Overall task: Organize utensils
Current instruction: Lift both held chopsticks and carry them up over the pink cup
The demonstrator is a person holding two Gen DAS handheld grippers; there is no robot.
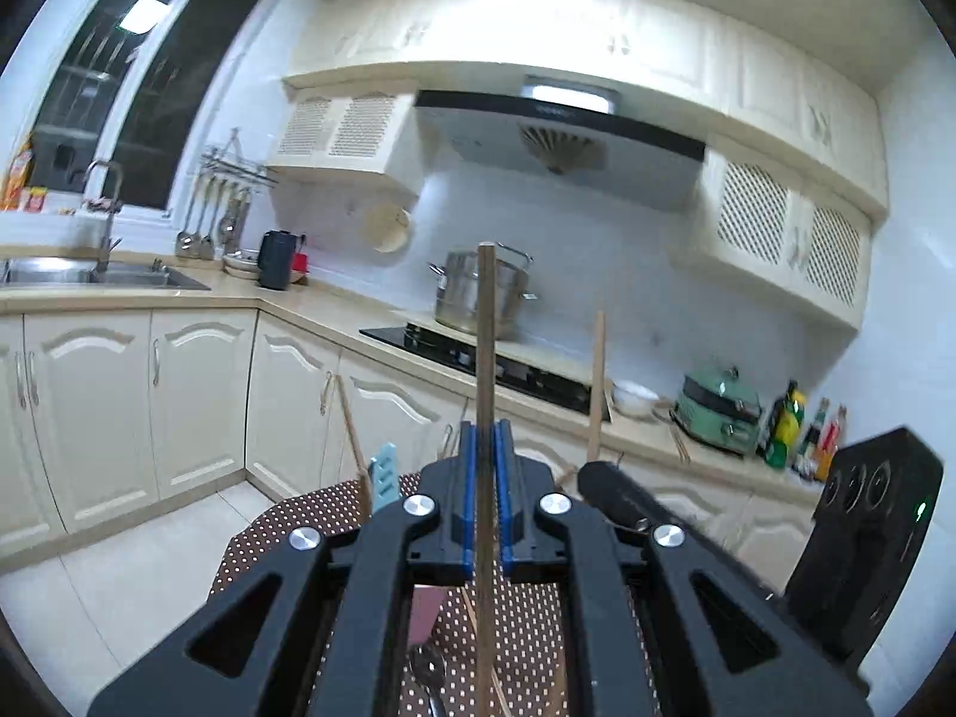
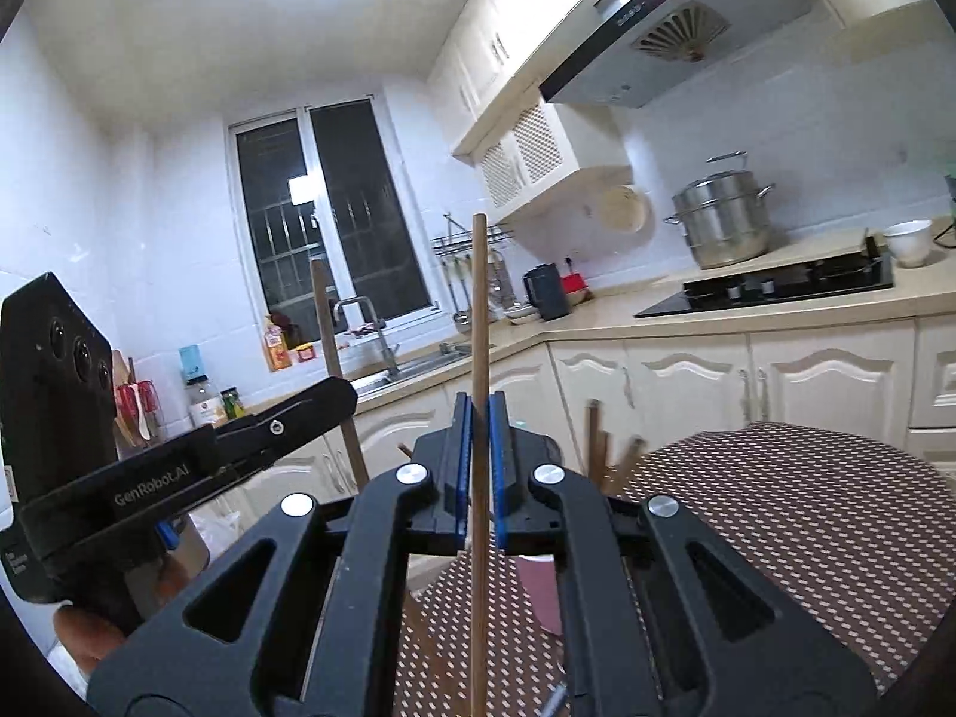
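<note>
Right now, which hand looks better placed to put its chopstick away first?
Hard to call. The left gripper and right gripper each clamp one upright chopstick above the dotted table. No holder is clearly visible, so neither has an edge.

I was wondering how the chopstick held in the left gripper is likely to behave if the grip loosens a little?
The chopstick looks like stiff wood, so it probably will not bend. It stands upright, clamped low between the left gripper's blue pads, so it may pivot or slide down if loosened. Slim and smooth-looking, it would likely roll on the dotted tablecloth.
</note>
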